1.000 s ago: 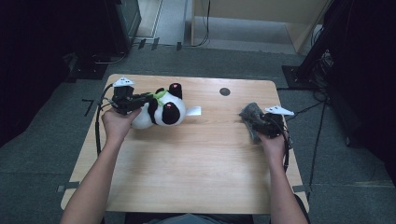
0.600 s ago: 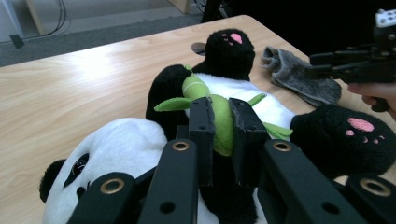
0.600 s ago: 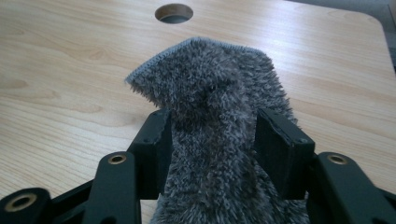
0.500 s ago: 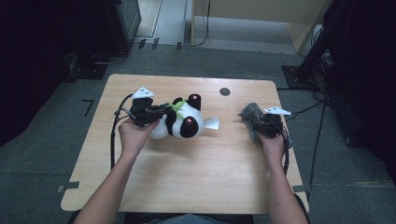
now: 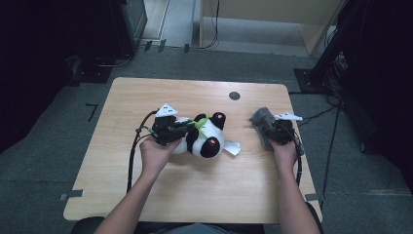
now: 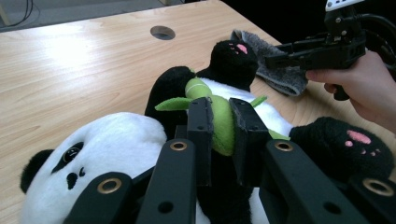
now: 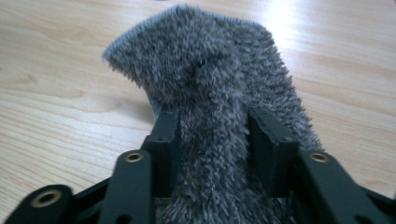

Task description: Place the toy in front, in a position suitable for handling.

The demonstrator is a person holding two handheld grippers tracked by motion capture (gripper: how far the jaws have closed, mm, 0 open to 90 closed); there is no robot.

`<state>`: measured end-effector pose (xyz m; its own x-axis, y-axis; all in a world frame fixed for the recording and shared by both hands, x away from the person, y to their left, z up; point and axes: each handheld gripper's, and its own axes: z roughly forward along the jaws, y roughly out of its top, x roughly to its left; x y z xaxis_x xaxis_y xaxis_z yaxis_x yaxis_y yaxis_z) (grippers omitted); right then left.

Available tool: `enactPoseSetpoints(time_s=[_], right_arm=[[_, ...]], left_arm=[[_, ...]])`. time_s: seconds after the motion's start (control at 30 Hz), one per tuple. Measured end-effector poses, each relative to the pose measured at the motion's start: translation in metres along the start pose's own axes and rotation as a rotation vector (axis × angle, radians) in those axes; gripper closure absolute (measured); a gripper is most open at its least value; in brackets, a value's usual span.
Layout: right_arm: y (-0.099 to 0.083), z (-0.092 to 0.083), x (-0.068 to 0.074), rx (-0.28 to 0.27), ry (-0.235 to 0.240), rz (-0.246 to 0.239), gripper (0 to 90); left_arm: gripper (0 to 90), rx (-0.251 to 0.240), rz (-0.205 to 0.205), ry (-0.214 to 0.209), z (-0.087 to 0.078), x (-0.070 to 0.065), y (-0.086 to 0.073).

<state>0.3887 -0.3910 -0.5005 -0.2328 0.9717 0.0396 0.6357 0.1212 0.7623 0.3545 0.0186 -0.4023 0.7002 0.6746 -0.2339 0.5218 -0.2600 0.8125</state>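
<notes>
Since the earlier frame, the panda plush [image 5: 202, 140] is seen carried rightward across the counter [image 5: 146, 97] by the left claw [image 5: 179, 130], so that it now lies near the middle, on its back with its pink-soled black feet pointed toward the right side. The left claw is pressed together on the green bamboo sprig [image 6: 219, 119] sewn to the panda's chest, as is shown clearly in the left gripper view, where the sprig is pinched between the two black jaws above the white head. A white tag [image 5: 233, 147] is seen sticking out beside the lower foot. The grey furry cloth [image 5: 262, 123] is kept at the right edge of the counter, well apart from the panda in the high view, though one raised foot is brought near it in the left gripper view. The right claw [image 5: 272, 130] has just been closing, and in the right gripper view a ridge of the grey pile [image 7: 212, 154] is seen bunched between its jaws, pressed by both pads. A dark round cable hole [image 5: 234, 95] is set in the counter behind the two toys, untouched and unobstructed.
</notes>
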Motion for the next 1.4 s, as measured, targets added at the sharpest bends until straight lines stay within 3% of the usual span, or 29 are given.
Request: enactPoseSetpoints(time_s=[0.23, 0.37, 0.47, 0.7, 0.8, 1.0, 1.17, 1.3, 1.4], right_arm=[[-0.002, 0.005, -0.002, 0.028, 0.004, -0.004, 69.5], [-0.003, 0.007, -0.005, 0.029, 0.02, 0.025, 74.0], [-0.001, 0.006, -0.005, 0.029, 0.032, 0.05, 75.0], [0.003, -0.001, -0.005, 0.023, 0.036, 0.069, 78.0], [0.005, -0.005, -0.005, 0.015, 0.067, 0.09, 78.2], [0.011, -0.009, 0.002, -0.007, 0.055, 0.094, 78.3], [0.015, -0.013, 0.007, -0.022, 0.074, 0.103, 78.6], [0.018, -0.014, 0.013, -0.009, 0.085, 0.084, 78.6], [0.02, -0.016, 0.019, -0.003, 0.094, 0.065, 78.8]], left_arm=[[77.4, -0.004, 0.01, -0.014, 0.006, -0.001, -0.004], [59.6, -0.048, 0.008, -0.038, 0.002, 0.004, -0.005], [53.1, -0.052, 0.036, -0.001, -0.003, 0.009, -0.007], [38.0, -0.105, 0.09, 0.021, -0.014, 0.016, -0.013], [35.2, -0.109, 0.088, 0.025, -0.019, 0.02, -0.017], [33.7, -0.127, 0.049, 0.03, -0.034, 0.03, -0.024], [29.6, -0.108, 0.05, 0.044, -0.043, 0.033, -0.033], [25.7, -0.104, 0.045, 0.047, -0.047, 0.035, -0.039], [19.9, -0.099, 0.015, 0.035, -0.049, 0.038, -0.045]])
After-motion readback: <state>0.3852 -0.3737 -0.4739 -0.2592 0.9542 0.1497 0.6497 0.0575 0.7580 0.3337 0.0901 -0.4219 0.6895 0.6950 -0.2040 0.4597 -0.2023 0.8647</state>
